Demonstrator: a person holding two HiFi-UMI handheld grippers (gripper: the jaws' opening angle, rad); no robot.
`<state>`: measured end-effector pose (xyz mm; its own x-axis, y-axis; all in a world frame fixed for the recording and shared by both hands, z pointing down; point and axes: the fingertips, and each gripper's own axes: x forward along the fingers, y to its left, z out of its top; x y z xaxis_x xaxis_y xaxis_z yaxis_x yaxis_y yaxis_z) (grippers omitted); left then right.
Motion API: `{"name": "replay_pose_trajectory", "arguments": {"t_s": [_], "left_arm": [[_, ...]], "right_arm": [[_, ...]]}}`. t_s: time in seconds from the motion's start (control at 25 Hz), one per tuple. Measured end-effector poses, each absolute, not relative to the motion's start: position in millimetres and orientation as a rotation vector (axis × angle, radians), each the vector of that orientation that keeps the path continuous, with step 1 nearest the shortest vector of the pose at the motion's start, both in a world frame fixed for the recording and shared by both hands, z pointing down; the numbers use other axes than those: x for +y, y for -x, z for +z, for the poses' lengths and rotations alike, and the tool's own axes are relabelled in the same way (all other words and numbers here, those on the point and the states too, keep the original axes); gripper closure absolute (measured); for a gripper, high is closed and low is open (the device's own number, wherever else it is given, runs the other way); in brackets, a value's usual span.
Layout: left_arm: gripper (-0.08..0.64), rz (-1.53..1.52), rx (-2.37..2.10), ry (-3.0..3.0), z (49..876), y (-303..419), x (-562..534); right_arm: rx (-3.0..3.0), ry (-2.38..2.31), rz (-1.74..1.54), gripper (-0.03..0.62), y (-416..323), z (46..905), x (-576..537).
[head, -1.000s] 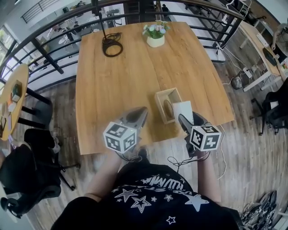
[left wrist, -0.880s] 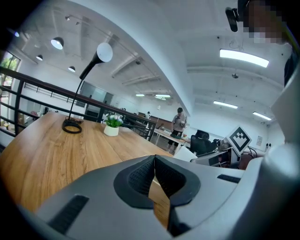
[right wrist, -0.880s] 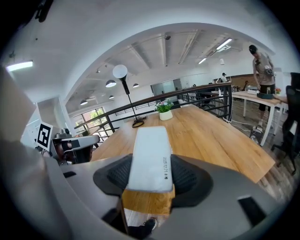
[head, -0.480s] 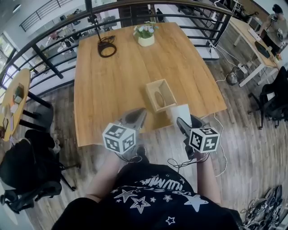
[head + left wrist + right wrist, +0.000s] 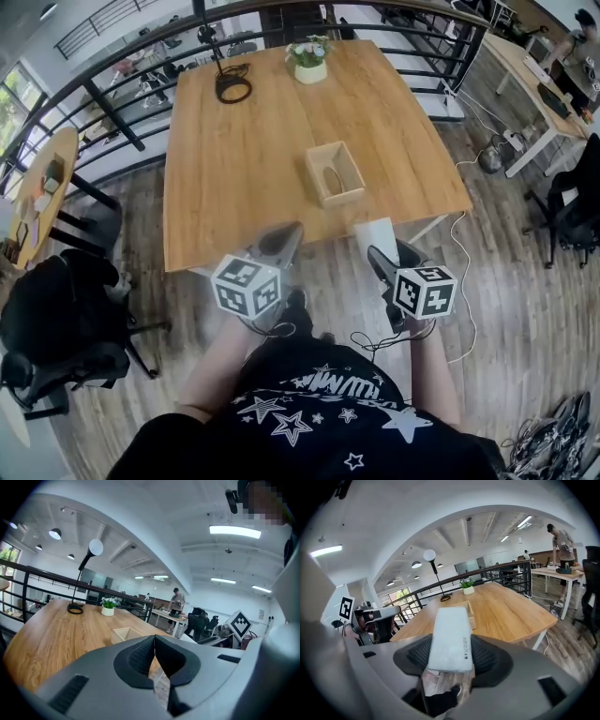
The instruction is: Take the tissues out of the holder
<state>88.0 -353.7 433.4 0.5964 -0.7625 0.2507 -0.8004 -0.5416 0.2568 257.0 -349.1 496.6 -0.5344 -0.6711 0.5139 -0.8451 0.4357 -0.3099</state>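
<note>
Firmness suits this carry: the right hand-held gripper (image 5: 384,261), clamped on the white rectangular tissue pack (image 5: 373,232), holds it past the wooden counter's (image 5: 234,169) near edge, well apart from the light wooden box holder (image 5: 319,184) (left hand-held gripper (image 5: 287,236) closed, empty).

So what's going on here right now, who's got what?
A person works with a two-jaw gripper in each hand. The right gripper is clamped on the white tissue pack, which is held in the air by the near edge of the wooden table. The wooden holder sits on the table, apart from the pack, and looks empty. The left gripper has its jaws together with nothing in them.
</note>
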Motion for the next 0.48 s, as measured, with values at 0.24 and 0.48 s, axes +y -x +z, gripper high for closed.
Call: {"name": "replay_pose_trajectory", "arguments": {"t_s": [0.24,0.48], "left_arm": [[0.546,0.179,-1.320,-2.455,433.5,-82.7,-304.8],[0.546,0.198,-1.392,-2.399,435.6,-67.7,-271.8]], "right_arm": [[-2.409,-1.226,0.801,0.341,-247.6,505.7,-317.7],[-2.442,-1.108,0.787,0.341,-225.4,511.4,-298.6]]}}
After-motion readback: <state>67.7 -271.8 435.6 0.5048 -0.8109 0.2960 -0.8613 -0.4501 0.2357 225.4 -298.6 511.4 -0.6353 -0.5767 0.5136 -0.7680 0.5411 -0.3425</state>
